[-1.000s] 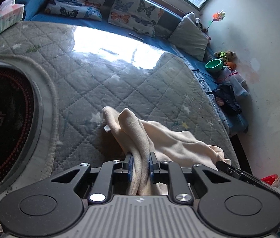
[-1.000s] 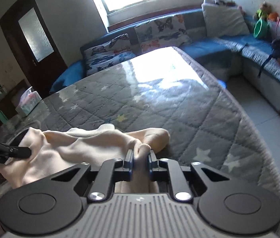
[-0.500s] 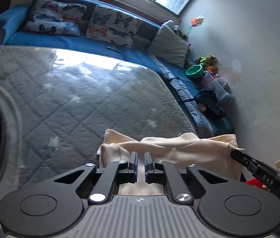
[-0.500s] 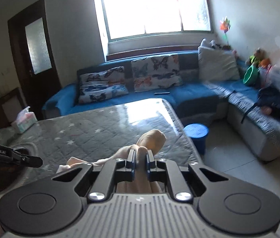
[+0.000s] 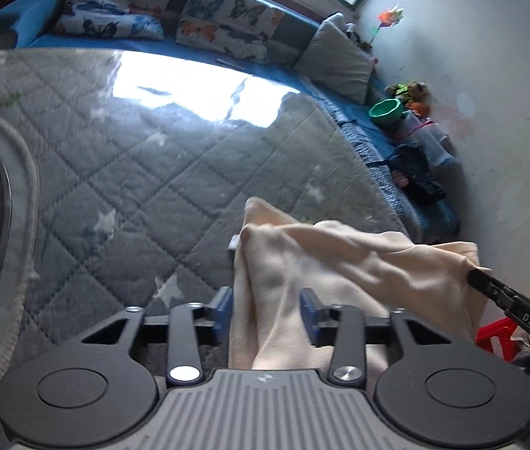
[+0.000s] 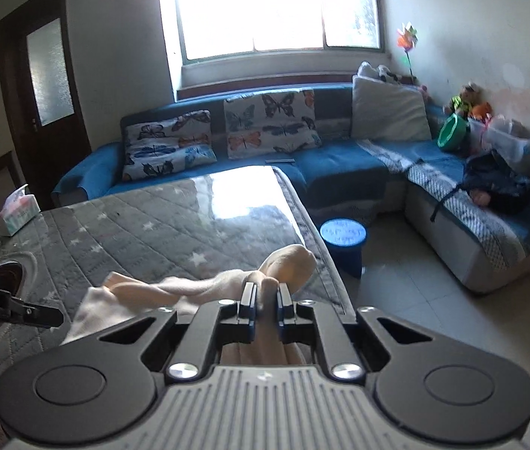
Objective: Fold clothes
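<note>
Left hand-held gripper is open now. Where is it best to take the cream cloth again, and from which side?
Grip the cream cloth at its folded left edge. That edge stands up off the grey quilt, between the spread pads of the left hand-held gripper. Come straight forward, low. The right hand-held gripper pinches the other end.

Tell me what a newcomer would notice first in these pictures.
First, the cream garment, stretched between the two grippers above the quilted grey table. The right gripper is shut on a bunch of it, while the left gripper stands open with cloth draped between its fingers. Behind, a bright window glares over a blue sofa with butterfly cushions.
</note>
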Available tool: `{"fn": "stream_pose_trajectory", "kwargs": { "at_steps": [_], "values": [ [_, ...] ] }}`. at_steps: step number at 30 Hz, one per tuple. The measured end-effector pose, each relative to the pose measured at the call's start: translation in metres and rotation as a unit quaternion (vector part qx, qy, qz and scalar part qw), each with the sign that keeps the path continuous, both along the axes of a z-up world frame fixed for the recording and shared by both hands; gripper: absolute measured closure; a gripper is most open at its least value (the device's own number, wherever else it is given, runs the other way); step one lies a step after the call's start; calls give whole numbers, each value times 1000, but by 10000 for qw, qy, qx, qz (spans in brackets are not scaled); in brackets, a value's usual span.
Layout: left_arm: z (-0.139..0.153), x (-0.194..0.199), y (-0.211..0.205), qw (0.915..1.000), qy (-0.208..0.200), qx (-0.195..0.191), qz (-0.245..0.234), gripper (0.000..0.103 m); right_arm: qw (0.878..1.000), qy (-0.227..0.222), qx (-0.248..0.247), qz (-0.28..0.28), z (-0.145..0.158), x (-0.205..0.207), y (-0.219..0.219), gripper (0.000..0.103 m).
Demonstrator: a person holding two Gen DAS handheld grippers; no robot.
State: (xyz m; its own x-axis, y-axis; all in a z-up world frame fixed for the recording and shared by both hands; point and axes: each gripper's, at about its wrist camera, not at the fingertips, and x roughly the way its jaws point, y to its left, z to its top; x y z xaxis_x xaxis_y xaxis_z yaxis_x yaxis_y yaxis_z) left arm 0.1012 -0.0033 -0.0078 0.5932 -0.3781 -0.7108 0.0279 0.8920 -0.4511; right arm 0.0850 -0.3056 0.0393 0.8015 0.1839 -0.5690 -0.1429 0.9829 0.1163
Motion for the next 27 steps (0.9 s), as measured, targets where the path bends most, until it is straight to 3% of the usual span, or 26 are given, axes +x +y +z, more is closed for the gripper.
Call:
{"fn": "stream_pose_trajectory", "kwargs": {
  "at_steps": [5,9,10,11,14,27],
  "values": [
    [-13,9,-3,9998,76,-24,198,50,9998,163,81,-56,-16,3,-7,94],
    [-18,15,-7,9996,82,-135,215,52,9997,209,121,-71,-23,5,-11,94],
    [-18,17,-8,9996,93,-167,213,60,9997,210,134,-83,-24,5,-12,94],
    [-20,18,-9,9994,145,-237,216,83,9996,209,146,-97,-25,5,-12,94],
    [-21,18,-6,9985,196,-408,315,86,9997,136,172,-140,-23,2,-13,94],
    [57,-10,-15,9960,-733,-497,108,88,9975,-698,-10,91,39,-22,-3,94]
  ]
}}
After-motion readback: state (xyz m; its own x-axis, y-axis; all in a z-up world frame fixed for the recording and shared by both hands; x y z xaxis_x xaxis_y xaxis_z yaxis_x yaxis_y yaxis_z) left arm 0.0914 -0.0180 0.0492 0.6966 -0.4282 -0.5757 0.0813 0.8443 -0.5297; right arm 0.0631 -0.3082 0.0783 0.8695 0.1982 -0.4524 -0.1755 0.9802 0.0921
